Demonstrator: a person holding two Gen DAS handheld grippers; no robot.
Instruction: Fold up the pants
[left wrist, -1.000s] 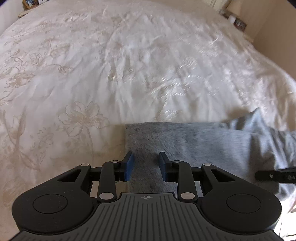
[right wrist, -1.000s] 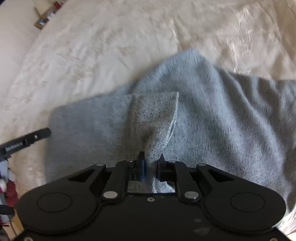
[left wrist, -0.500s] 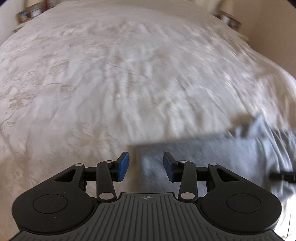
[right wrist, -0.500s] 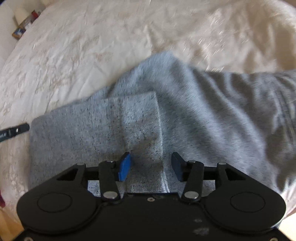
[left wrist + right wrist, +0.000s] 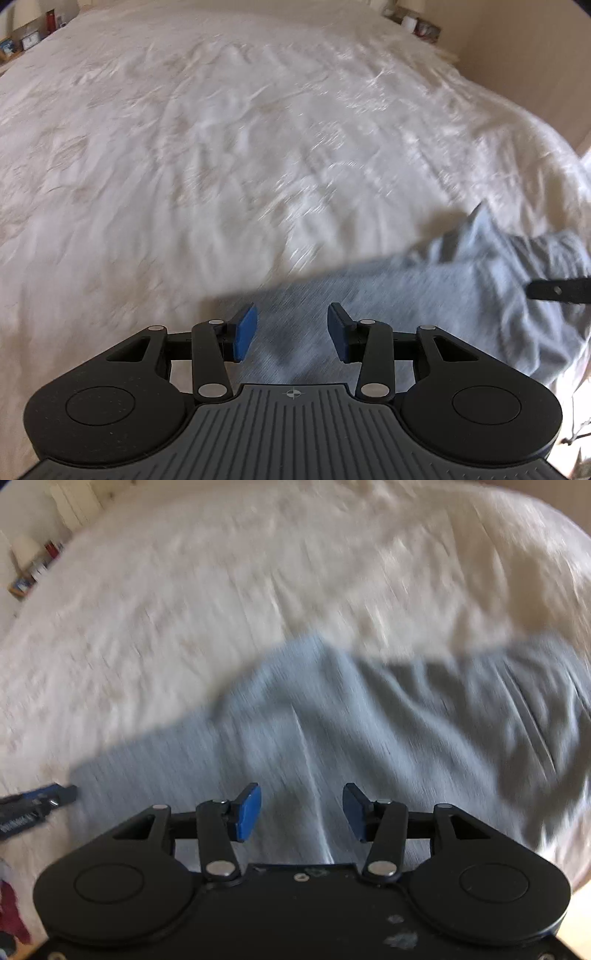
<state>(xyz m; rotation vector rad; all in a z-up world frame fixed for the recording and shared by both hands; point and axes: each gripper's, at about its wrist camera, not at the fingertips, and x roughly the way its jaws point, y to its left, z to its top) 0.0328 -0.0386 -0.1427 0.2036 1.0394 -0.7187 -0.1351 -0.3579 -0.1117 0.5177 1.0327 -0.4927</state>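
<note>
Grey pants (image 5: pixel 332 731) lie folded on the near edge of a white bed; in the left wrist view the pants (image 5: pixel 424 306) stretch off to the right. My left gripper (image 5: pixel 291 334) is open and empty above the pants' left end. My right gripper (image 5: pixel 301 812) is open and empty above the middle of the pants, over a fold edge. The right gripper's tip shows at the right of the left wrist view (image 5: pixel 557 290), and the left gripper's tip shows at the left of the right wrist view (image 5: pixel 40 801). Both views are motion-blurred.
The white floral bedspread (image 5: pixel 240 147) fills most of both views. Shelves with small items (image 5: pixel 26 40) stand at the far left, more items (image 5: pixel 417 24) at the far right by a beige wall. A dark red cloth (image 5: pixel 11 912) shows at lower left.
My right gripper has let go of the pants fold, opened, and pulled back. My left gripper has opened wider and lifted away. The released flap now lies flat.
</note>
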